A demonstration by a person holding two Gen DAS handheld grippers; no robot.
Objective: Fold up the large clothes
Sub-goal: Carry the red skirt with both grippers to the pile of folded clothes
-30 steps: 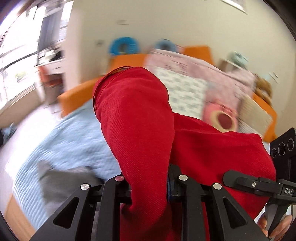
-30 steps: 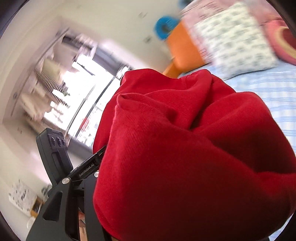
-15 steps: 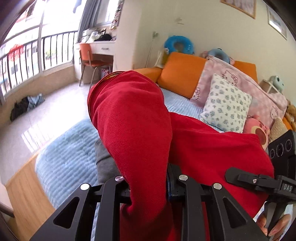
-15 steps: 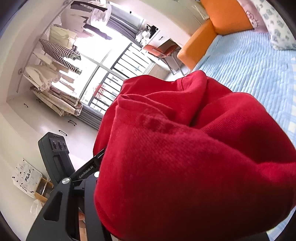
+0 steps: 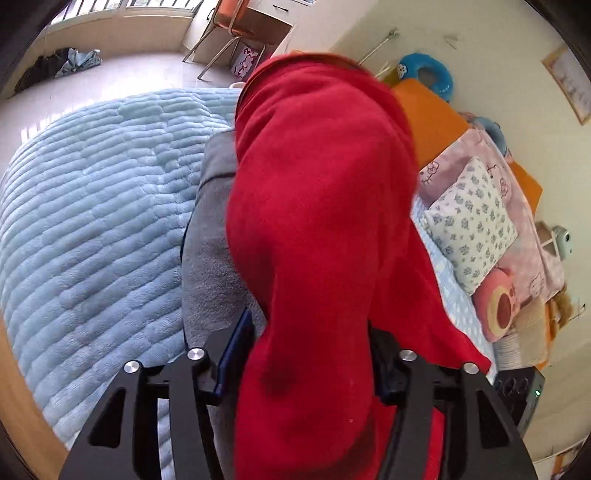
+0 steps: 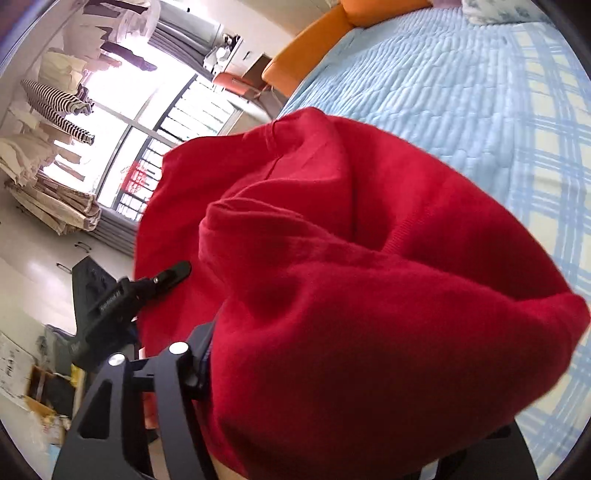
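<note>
A large red garment (image 5: 321, 229) fills the middle of the left wrist view, bunched between the fingers of my left gripper (image 5: 310, 354), whose jaws now stand wide around the cloth. The same red garment (image 6: 351, 295) covers most of the right wrist view and hides my right gripper's (image 6: 332, 369) right finger and the gap. A grey cloth (image 5: 214, 266) lies on the light blue quilted blanket (image 5: 92, 221) just under the red garment.
The bed has orange bolsters (image 5: 424, 122), a pink pillow and a floral pillow (image 5: 472, 229) at its head. The blue blanket (image 6: 443, 74) shows past the garment in the right wrist view. A chair (image 5: 236, 26) and desk stand by the window. The wooden bed edge (image 5: 22, 406) is lower left.
Both grippers tilted down toward the bed with the red garment; the blanket and grey cloth now lie below. The left gripper's fingers have spread wider apart.
</note>
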